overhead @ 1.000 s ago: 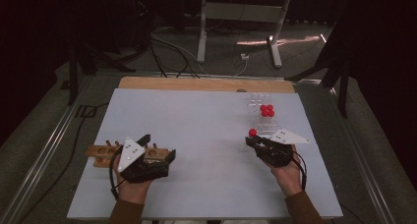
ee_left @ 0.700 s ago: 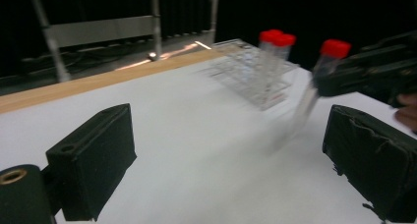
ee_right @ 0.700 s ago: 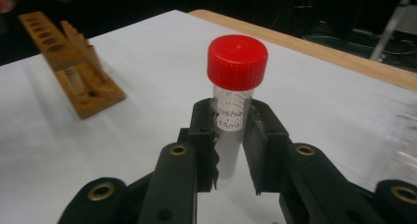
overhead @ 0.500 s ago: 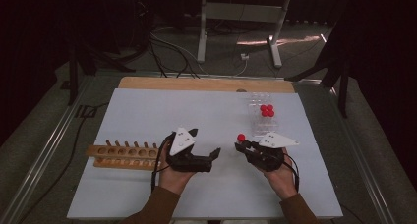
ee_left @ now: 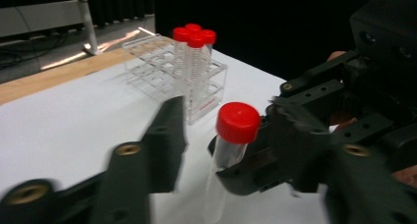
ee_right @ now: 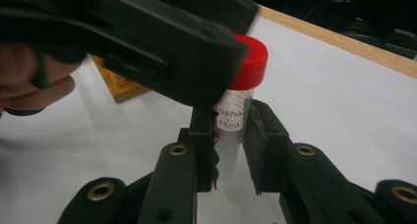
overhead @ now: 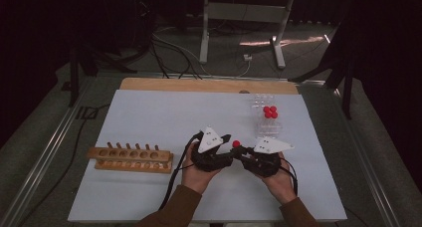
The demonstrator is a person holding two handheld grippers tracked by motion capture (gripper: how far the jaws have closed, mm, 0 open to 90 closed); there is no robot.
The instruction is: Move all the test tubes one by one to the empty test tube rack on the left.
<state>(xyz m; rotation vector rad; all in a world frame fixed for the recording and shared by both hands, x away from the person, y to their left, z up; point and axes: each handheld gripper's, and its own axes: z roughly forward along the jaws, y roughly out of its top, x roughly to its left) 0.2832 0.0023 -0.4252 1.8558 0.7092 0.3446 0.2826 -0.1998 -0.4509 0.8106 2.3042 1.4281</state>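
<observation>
Now both grippers meet near the front edge of the white worktop [overhead: 149, 112], a little right of its middle. The right gripper [ee_right: 231, 135] is clenched on a clear tube with a red cap [ee_right: 243, 81]: its two black jaws press the tube's walls from either side just below the printed scale, and the tube stands roughly upright with the cap above the jaws. In the high view that red cap shows as a small dot between the two hands [overhead: 236, 144].

The left gripper [ee_left: 223, 135] has come in from the side and its jaws have just been closing — the tube stands between them. In the left gripper view one jaw is still apart from the tube, with white worktop showing in the gap, while the other jaw lies behind the tube and the right gripper's fingers; whether it touches I cannot tell. So the left gripper is not yet grasping.

Toward the back right of the worktop stands a clear plastic rack [overhead: 266, 122] holding several more red-capped tubes [ee_left: 194, 42] — well apart from the hands. Near the front left corner lies a wooden rack [overhead: 130, 158] with a row of round holes.
</observation>
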